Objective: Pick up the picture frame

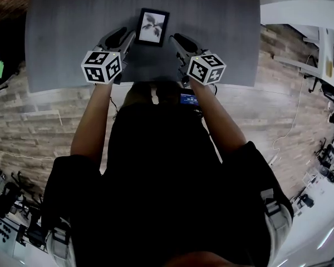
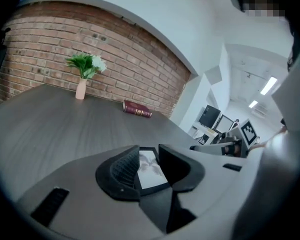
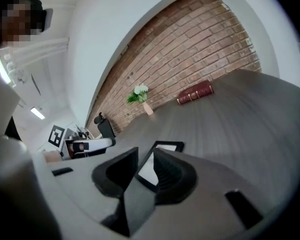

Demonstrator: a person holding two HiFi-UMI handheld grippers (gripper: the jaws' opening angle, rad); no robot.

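Observation:
A black picture frame (image 1: 152, 26) with a grey-and-white print lies flat on the grey table (image 1: 67, 32), near its front edge. My left gripper (image 1: 128, 34) is just left of the frame's near corner, and my right gripper (image 1: 175, 38) is just right of it. In the left gripper view the frame (image 2: 151, 173) shows through the gap of the open left gripper (image 2: 148, 152), with nothing clamped. The right gripper (image 3: 146, 156) is open too, and the frame (image 3: 149, 173) lies past its jaws.
A pink vase with flowers (image 2: 82, 76) and a dark red book (image 2: 137, 109) stand far back by the brick wall. The table's front edge (image 1: 139, 85) is right under the marker cubes. Desks with monitors (image 2: 210, 116) stand off to the side.

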